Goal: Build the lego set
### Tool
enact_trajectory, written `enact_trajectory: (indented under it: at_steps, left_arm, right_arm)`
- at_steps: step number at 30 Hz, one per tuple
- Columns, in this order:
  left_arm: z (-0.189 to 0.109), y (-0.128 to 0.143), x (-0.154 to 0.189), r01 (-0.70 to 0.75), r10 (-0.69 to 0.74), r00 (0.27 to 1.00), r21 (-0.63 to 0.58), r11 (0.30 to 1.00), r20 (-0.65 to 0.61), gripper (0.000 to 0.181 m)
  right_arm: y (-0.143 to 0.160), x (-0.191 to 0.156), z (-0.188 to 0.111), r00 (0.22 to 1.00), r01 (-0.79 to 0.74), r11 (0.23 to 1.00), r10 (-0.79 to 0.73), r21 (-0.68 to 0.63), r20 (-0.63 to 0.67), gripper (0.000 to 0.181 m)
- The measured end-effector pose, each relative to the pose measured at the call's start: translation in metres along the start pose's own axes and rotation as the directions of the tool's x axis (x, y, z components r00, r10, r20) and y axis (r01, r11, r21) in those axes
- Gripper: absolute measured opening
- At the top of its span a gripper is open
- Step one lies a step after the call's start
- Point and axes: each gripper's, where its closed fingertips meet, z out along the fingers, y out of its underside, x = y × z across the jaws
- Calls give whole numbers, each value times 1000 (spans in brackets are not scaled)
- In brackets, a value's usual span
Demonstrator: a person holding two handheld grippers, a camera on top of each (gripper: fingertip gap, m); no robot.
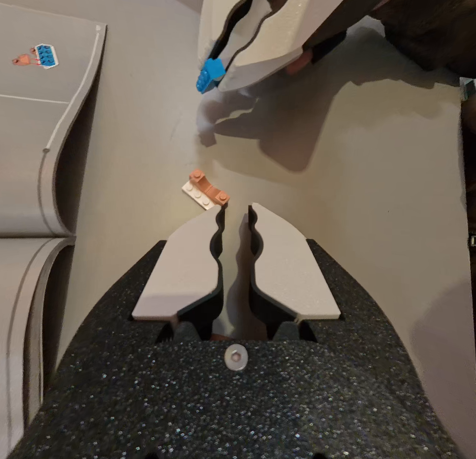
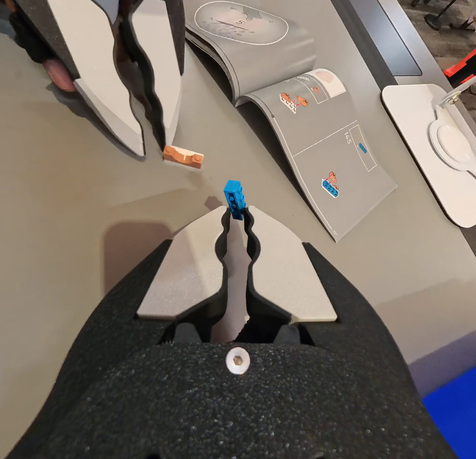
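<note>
The blue plate (image 2: 234, 199) is pinched by one end between the tips of the right tool (image 2: 236, 208), raised off the surface (image 2: 77, 202) with its studs turned sideways. Just beyond it, the white plate with two tan arch pieces (image 2: 183, 157) lies on the surface, touched or nearly touched by one fingertip of the left tool (image 1: 235, 206), whose jaws stand slightly parted with nothing between them. For a clean join, the tan-and-white assembly would best be steadied or gripped first, then the blue plate levelled and aligned stud to socket as the open instruction booklet (image 2: 322, 137), farther off, appears to show.
</note>
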Motion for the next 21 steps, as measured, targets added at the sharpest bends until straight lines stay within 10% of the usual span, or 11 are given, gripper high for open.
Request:
enact_trajectory:
  at_steps: [21]
  left_arm:
    - [-23, -45, 8, 40, -13, 996, 305, 952, -90, 25]
  right_arm:
    - [-36, -18, -3, 973, 199, 920, -227, 338, 45, 10]
